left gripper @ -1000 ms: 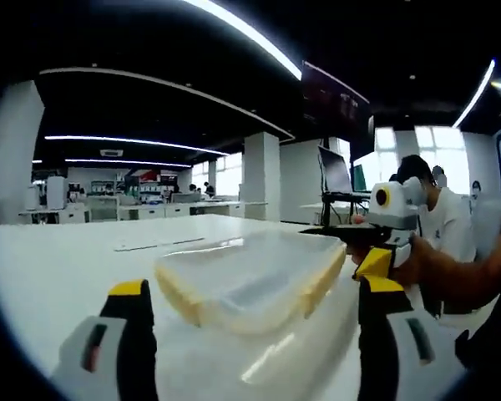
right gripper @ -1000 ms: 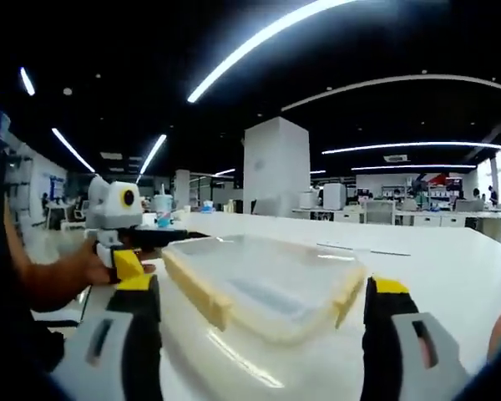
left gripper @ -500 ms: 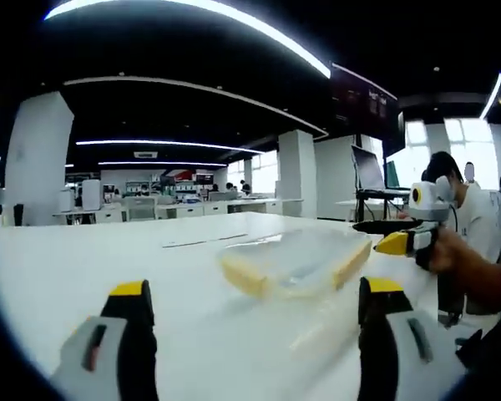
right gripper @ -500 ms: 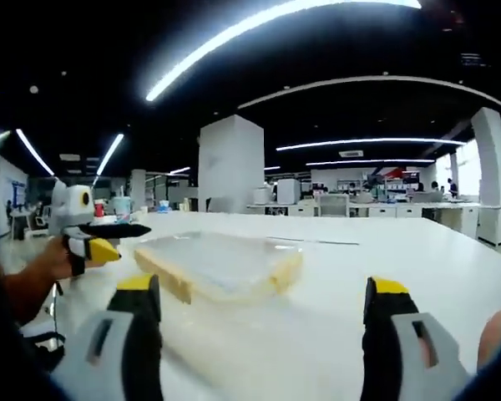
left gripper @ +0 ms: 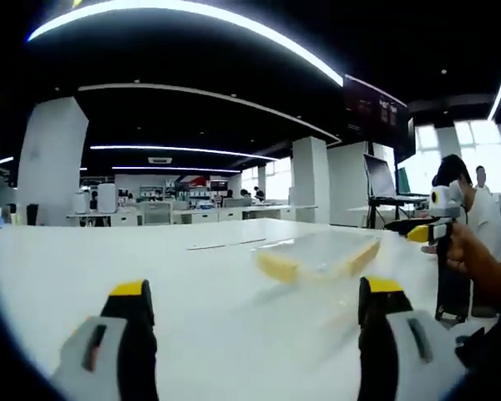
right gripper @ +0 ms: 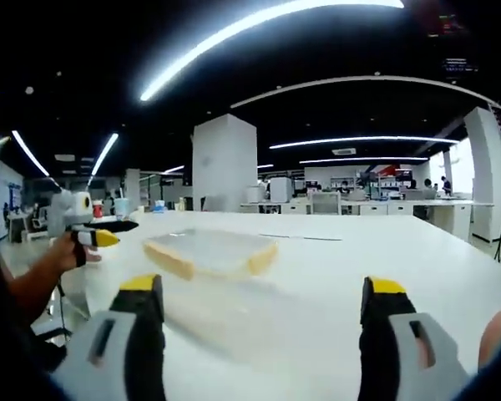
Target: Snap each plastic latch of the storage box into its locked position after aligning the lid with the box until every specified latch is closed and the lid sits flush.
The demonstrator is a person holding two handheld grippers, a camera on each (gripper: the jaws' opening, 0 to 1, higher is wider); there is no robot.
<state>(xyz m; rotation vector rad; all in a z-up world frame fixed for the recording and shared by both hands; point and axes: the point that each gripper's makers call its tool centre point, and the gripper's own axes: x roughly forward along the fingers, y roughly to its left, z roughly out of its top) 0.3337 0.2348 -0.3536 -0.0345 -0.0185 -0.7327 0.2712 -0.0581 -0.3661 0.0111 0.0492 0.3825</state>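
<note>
Lying flat on the white table (left gripper: 108, 259), the clear storage box (left gripper: 317, 256) with its yellow latches (left gripper: 277, 267) sits well ahead of both grippers, touched by neither. Seen from the left gripper (left gripper: 250, 342), it lies ahead and to the right; from the right gripper (right gripper: 263, 342), ahead and to the left. Each gripper's jaws stand wide apart and hold nothing. Desks and pillars stand in the office beyond.
</note>
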